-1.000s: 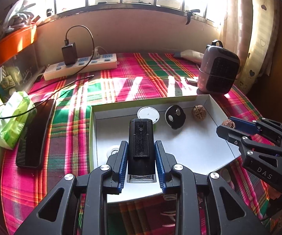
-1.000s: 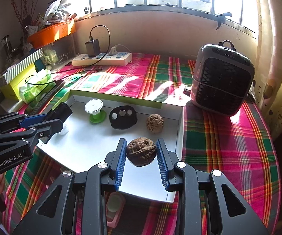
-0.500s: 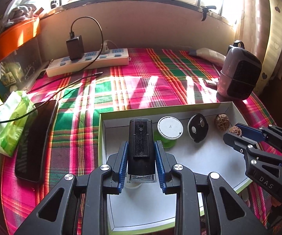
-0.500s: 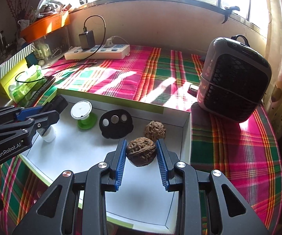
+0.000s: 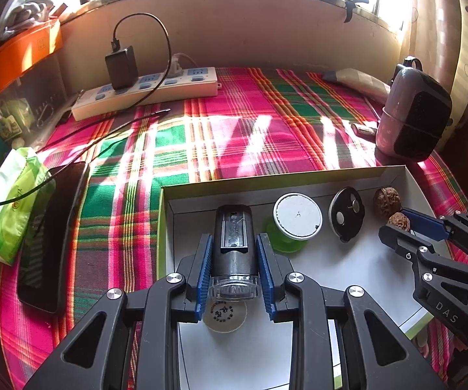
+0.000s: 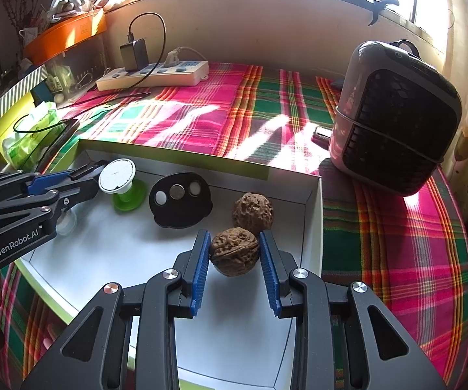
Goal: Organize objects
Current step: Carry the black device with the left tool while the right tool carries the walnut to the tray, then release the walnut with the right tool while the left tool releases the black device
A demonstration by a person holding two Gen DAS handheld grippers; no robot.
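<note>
A shallow white box [image 5: 393,173] [image 6: 312,227] lies on the plaid cloth. My left gripper [image 5: 234,253] is shut on a black cylindrical device [image 5: 234,240], held over the box's left part above a small round white disc [image 5: 223,316]. My right gripper [image 6: 234,253] is shut on a brown walnut [image 6: 234,251] over the box's right part; the walnut also shows in the left wrist view [image 5: 399,221]. A second walnut [image 6: 253,212] [image 5: 386,197], a black oval holder with coin cells [image 6: 179,199] [image 5: 346,214] and a white-topped green stand [image 6: 120,178] [image 5: 295,217] rest in the box.
A small grey heater [image 6: 396,117] [image 5: 412,120] stands right of the box. A power strip with a black charger [image 5: 146,87] lies at the back. A black phone [image 5: 52,227] and a green tissue pack [image 5: 6,201] lie left of the box.
Both grippers have moved forward over the box with their loads still held. The right walnut now sits close beside the second walnut; the left device is nearer the box's back wall.
</note>
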